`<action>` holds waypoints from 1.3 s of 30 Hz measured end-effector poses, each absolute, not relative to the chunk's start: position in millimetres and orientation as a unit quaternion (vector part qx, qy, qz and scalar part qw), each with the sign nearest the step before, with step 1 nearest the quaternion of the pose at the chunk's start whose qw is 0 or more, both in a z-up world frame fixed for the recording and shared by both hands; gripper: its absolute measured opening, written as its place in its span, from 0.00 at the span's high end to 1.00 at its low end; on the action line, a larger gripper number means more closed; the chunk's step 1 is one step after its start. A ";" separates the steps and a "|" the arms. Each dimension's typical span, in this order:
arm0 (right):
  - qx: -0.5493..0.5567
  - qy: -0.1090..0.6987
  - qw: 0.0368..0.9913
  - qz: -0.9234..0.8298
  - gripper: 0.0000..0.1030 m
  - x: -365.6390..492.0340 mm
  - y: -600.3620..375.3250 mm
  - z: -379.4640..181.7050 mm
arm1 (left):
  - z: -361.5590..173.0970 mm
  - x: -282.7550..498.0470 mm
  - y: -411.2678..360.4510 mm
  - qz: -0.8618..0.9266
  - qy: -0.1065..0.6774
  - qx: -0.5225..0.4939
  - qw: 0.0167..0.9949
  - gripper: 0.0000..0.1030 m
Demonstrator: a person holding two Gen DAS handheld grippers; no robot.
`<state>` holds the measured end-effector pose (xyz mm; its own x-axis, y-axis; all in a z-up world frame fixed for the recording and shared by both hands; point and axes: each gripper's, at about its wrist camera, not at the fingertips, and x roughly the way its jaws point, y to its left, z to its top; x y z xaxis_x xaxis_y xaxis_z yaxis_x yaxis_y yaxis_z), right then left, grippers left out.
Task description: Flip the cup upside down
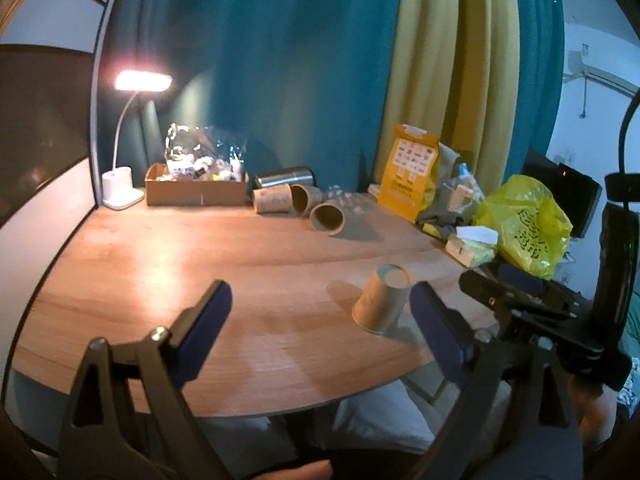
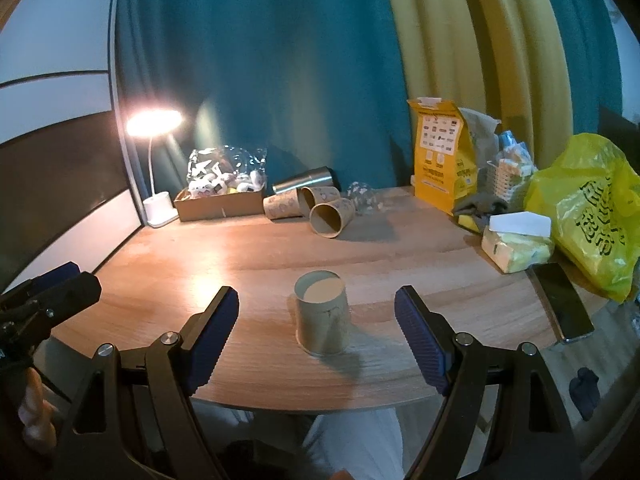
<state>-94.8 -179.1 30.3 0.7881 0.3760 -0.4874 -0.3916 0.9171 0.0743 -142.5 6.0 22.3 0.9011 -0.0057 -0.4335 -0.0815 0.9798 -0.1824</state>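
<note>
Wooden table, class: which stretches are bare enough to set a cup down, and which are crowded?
Bare: the wide stretch of table between the lamp base and the inverted paper cup, and the strip behind that cup. Crowded: the back edge with the cardboard box and tipped cups, and the right side by the yellow bag.

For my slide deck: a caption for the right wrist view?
Open right claw faces an upside-down paper cup on the wooden table.

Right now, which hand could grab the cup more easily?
Right. Its open gripper has the cup straight ahead, centred between its fingers. From the left gripper the cup sits off to the right.
</note>
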 end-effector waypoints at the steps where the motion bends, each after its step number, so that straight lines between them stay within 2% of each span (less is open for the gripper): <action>1: -0.015 0.255 0.945 0.204 0.19 -95.3 -179.6 30.8 | 22.5 -142.8 6.9 0.022 0.222 -0.099 0.970 0.11; 39: -0.020 0.259 0.943 0.207 0.19 -94.8 -174.1 27.8 | 21.3 -147.0 8.4 0.041 0.229 -0.096 0.968 0.10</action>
